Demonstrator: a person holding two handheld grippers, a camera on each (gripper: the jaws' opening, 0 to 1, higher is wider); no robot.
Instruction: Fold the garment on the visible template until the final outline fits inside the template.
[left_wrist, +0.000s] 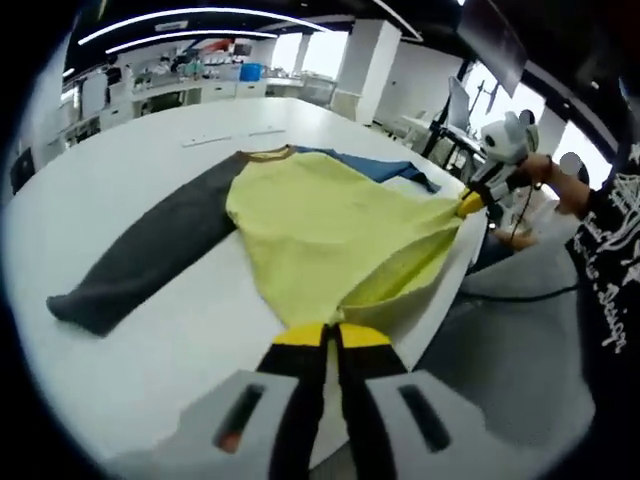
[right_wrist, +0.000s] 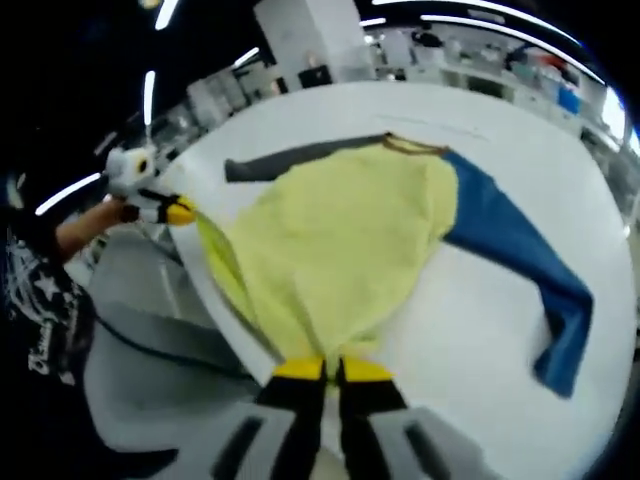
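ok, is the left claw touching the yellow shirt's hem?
Touching. Left gripper view: the left claw is shut on the hem of the yellow shirt with grey and blue sleeves, fabric pinched at its tips.

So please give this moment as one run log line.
left gripper: shut on garment hem | right gripper: shut on garment hem | garment: sleeves spread on white table | fold: not yet done

Garment: yellow body, one dark grey sleeve, one blue sleeve; table white.
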